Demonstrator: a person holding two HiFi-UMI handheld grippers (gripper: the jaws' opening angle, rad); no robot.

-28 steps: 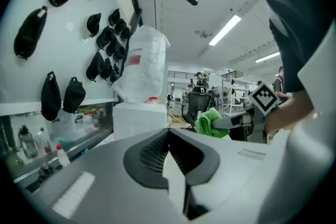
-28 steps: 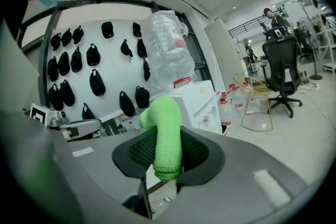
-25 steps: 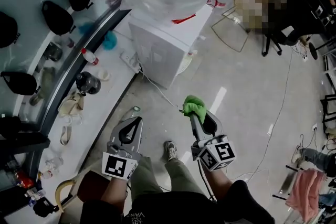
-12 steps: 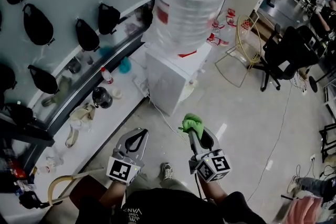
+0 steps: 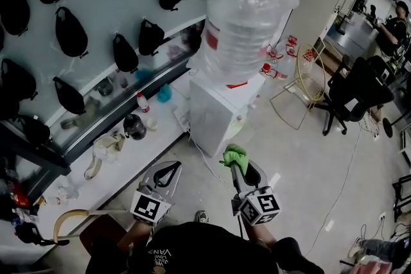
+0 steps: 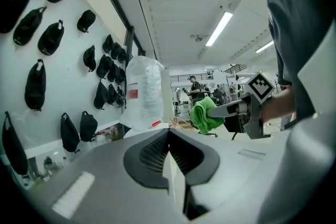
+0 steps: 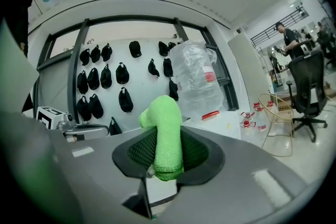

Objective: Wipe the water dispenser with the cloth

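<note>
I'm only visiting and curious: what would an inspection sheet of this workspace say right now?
Surface: pale, glossy floor.
Job's things: white dispenser by the wall, big clear water bottle on top; green cloth is apart from it.
Clutter: ledge along the wall holds a dark jug and rags.
Grippers: left gripper shut, empty; right gripper shut on the cloth.
Cables: white cable on the floor beside the dispenser.
Surroundings: black bags hang on the wall; office chair, wire chair, a person far off.
</note>
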